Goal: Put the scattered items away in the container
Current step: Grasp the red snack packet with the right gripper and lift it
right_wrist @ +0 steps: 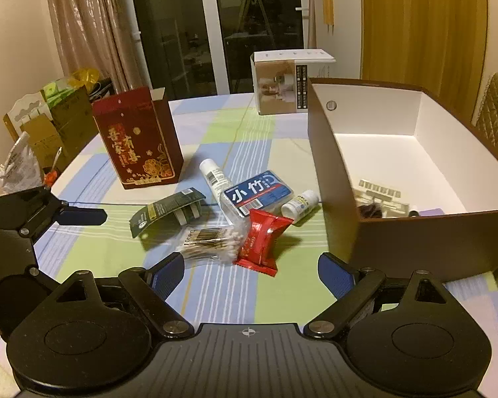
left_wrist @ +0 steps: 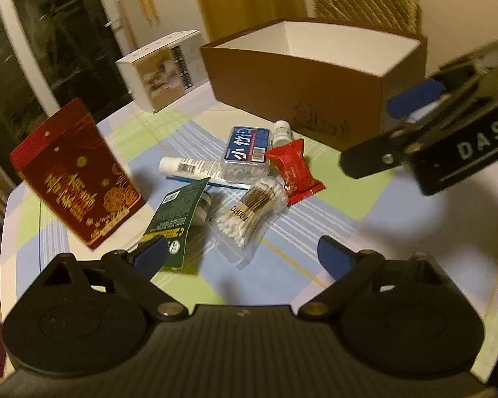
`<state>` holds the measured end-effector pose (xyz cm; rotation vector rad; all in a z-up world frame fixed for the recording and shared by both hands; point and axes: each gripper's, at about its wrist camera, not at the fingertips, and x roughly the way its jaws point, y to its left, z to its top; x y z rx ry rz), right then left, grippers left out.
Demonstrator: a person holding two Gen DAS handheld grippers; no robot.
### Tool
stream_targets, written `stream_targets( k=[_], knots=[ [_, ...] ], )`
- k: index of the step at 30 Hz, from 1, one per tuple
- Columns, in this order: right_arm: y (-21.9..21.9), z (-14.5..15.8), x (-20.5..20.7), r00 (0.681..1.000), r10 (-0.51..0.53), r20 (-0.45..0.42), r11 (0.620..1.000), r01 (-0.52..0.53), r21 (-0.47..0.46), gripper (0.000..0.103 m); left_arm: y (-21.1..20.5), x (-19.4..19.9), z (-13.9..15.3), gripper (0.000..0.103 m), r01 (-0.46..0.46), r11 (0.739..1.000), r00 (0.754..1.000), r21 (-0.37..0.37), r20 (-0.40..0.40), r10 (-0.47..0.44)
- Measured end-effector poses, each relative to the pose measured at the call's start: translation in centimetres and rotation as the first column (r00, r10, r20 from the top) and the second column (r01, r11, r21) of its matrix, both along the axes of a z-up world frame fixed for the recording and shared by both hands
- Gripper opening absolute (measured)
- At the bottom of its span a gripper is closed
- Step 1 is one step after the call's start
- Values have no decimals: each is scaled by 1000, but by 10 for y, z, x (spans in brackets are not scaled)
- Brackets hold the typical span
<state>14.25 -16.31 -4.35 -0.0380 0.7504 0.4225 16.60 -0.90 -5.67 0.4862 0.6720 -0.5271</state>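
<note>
- Right wrist view: the right gripper (right_wrist: pixel 250 273) hangs with its jaws wide apart and nothing between them; just ahead lie the red packet (right_wrist: pixel 264 241) and the cotton swab bag (right_wrist: pixel 212 240).
- Left wrist view: the left gripper (left_wrist: pixel 242 253) is also spread wide and empty, with the cotton swab bag directly ahead between its fingers and the green card pack (left_wrist: pixel 176 222) by its left finger.
- Slightly farther from both sit the blue-labelled clear case (right_wrist: pixel 257 194), the white tube (right_wrist: pixel 214 175) and the small white bottle (right_wrist: pixel 300 203), all bunched and touching.
- Right of the right gripper stands the brown container (right_wrist: pixel 415 232), already holding a few items.
- Farthest are the red gift box (right_wrist: pixel 139 142) and a white carton (right_wrist: pixel 285 83).
- Risk 1: both grippers aim at 1 pile and could collide.
- Risk 2: the slick swab bag could slip, or a closing finger could drag the overlapping red packet along.
</note>
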Motion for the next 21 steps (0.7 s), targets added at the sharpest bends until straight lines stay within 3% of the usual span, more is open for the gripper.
stream_targets(
  k=[2, 4, 12, 15, 21],
  knots=[
    [6, -7, 5, 1000, -3, 7, 1000, 3, -11, 92, 3, 2, -7, 92, 17, 1000, 1000, 8, 13, -17],
    [12, -13, 11, 1000, -1, 3, 1000, 1, -19, 69, 8, 4, -13, 92, 15, 1000, 1000, 8, 21, -15],
    [30, -39, 40, 999, -46, -6, 997, 46, -63, 69, 15, 9, -24, 90, 15, 1000, 999, 14, 29, -16],
    [33, -46, 51, 997, -73, -10, 995, 73, -69, 59, 18, 12, -23, 90, 5, 1000, 1000, -5, 27, -5],
    [35, -59, 73, 993, -116, -20, 989, 114, -96, 58, 20, 17, -26, 90, -1, 1000, 999, -3, 36, 1]
  ],
)
